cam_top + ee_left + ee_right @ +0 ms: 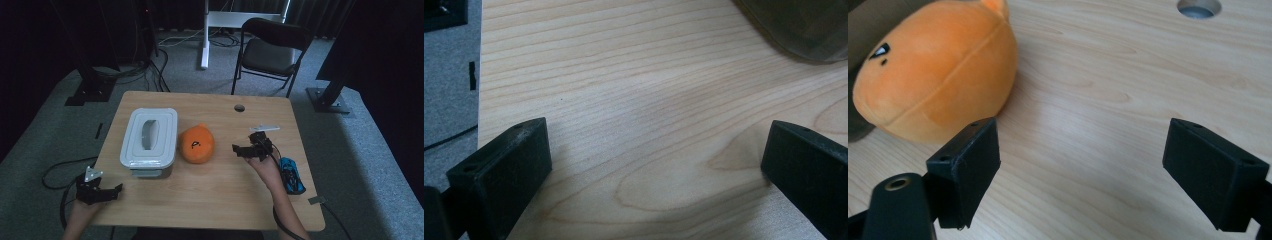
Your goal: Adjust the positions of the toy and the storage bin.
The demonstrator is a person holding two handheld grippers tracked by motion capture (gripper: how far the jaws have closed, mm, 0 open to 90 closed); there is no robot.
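— Where does the high view sit?
— Above the near edge of the table, facing forward and down, far enough to take in all four edges.
— And the gripper views?
— Low and close over the wood. The right one shares the orange plush with the high view.

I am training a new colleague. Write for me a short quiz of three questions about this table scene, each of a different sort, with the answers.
1. True or false: the right gripper holds the orange plush toy.
2. What stands on the table directly left of the toy? A) a lidded white box B) a cup C) a book
3. Fill in: the left gripper hangs over the table's near-left ____.

Key: 1 false, its jaws are open and apart from the toy; 2 A, the white box; 3 corner.
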